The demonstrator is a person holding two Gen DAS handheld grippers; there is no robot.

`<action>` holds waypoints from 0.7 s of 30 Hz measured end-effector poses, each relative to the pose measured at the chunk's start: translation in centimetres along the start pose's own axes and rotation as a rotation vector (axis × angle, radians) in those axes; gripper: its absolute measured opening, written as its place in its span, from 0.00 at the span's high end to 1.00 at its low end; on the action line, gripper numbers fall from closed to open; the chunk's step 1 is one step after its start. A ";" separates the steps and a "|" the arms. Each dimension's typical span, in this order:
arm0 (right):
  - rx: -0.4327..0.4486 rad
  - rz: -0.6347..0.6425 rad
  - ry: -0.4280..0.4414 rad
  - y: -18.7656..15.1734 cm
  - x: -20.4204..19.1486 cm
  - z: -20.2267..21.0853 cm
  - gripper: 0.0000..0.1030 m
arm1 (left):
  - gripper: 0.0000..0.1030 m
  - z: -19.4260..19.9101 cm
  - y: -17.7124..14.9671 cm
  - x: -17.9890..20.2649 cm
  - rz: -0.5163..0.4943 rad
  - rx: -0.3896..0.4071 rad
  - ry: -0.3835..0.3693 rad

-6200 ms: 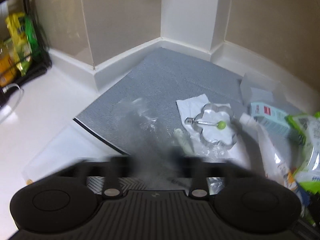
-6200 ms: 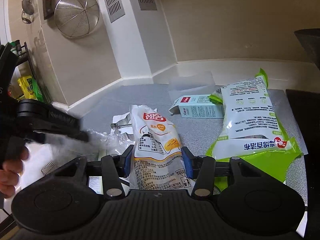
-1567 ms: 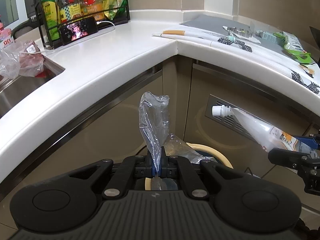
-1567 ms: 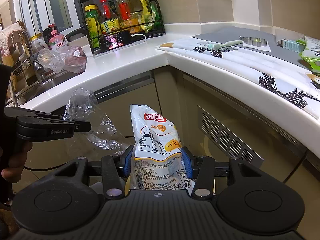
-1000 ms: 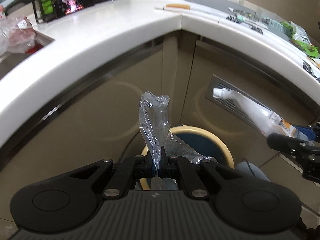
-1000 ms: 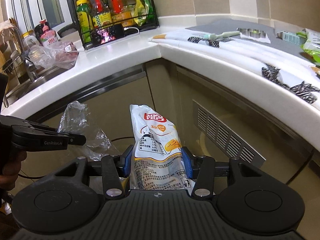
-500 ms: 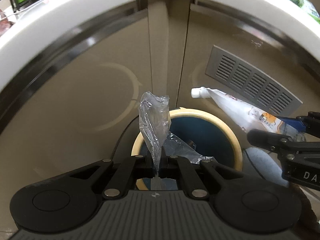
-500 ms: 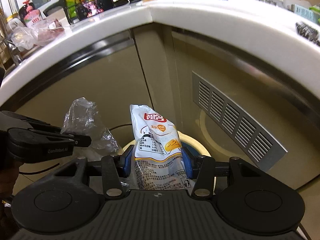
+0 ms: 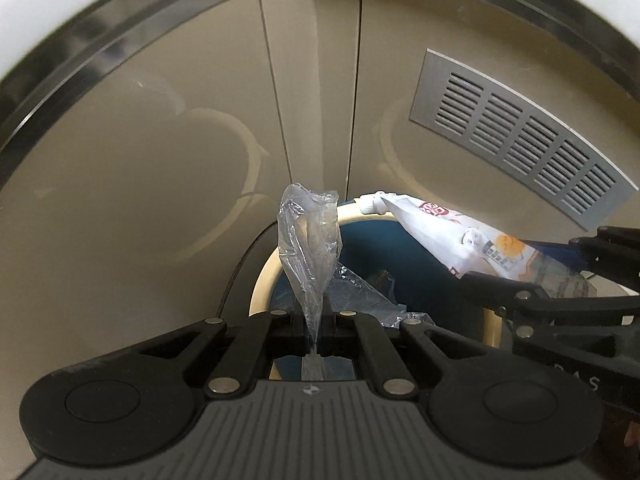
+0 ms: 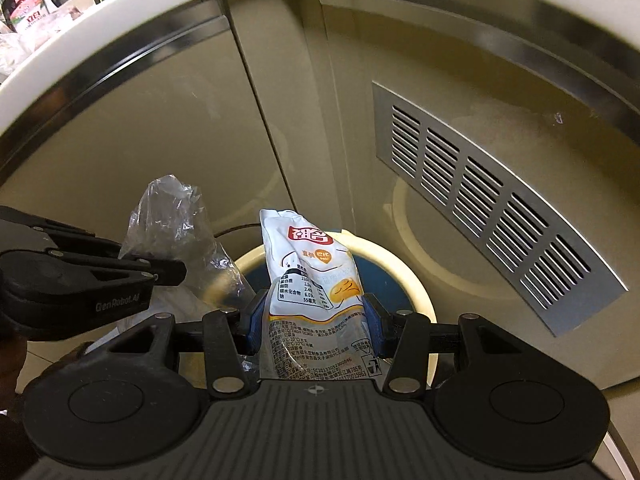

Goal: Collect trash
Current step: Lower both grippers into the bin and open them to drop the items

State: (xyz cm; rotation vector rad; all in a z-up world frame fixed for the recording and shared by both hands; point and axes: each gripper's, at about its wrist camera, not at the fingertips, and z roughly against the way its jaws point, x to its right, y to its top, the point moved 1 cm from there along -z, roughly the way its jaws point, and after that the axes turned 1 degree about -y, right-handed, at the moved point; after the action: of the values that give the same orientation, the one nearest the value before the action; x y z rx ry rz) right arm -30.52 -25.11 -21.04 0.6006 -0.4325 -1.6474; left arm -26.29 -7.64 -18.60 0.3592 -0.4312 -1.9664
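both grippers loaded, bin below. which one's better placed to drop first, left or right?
Right, marginally. The right hand-held gripper holds the white pouch squarely over the bin opening. The left hand-held gripper pinches the clear plastic wrap nearer the bin's rim.

Beige cabinet doors [image 9: 140, 152], grey vent [image 10: 480, 200]
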 end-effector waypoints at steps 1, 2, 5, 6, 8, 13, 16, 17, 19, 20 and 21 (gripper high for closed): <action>-0.005 -0.001 0.000 0.0 0.0 -0.2 0.50 | 0.98 -0.2 0.0 0.0 -0.002 -0.005 0.001; -0.010 -0.001 -0.001 0.0 0.0 -0.5 0.50 | 0.98 -0.6 0.2 0.2 -0.005 -0.012 0.003; -0.026 0.000 -0.002 -0.2 -0.1 -1.1 0.50 | 0.98 -1.4 0.3 0.2 -0.005 -0.032 0.008; -0.031 0.000 -0.003 -0.2 -0.1 -1.3 0.50 | 0.98 -1.7 0.3 0.2 -0.002 -0.040 0.009; -0.040 0.000 -0.010 -0.3 -0.1 -1.7 0.50 | 0.98 -2.2 0.4 0.1 0.003 -0.056 0.013; -0.069 0.001 -0.027 -0.4 -0.2 -3.1 0.50 | 0.98 -3.2 0.6 -0.1 0.003 -0.076 0.021; -0.088 -0.004 -0.035 -0.4 -0.2 -4.1 0.50 | 0.98 -3.6 0.6 -0.1 -0.001 -0.088 0.026; -0.096 -0.004 -0.039 -0.4 -0.2 -4.4 0.50 | 0.98 -3.8 0.7 -0.1 -0.003 -0.092 0.027; -0.108 -0.001 -0.045 -0.4 -0.3 -5.0 0.50 | 0.98 -4.2 0.8 0.1 -0.009 -0.101 0.031; -0.114 0.001 -0.047 -0.4 -0.4 -5.2 0.50 | 0.98 -4.6 0.9 0.3 -0.013 -0.107 0.034; -0.120 0.004 -0.047 -0.4 -0.4 -5.5 0.50 | 0.98 -4.8 1.0 0.4 -0.015 -0.111 0.038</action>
State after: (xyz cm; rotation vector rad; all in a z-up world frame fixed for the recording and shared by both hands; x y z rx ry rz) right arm -27.50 -24.38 -25.58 0.4724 -0.3651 -1.6737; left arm -23.56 -9.10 -22.46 0.3293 -0.2944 -1.9852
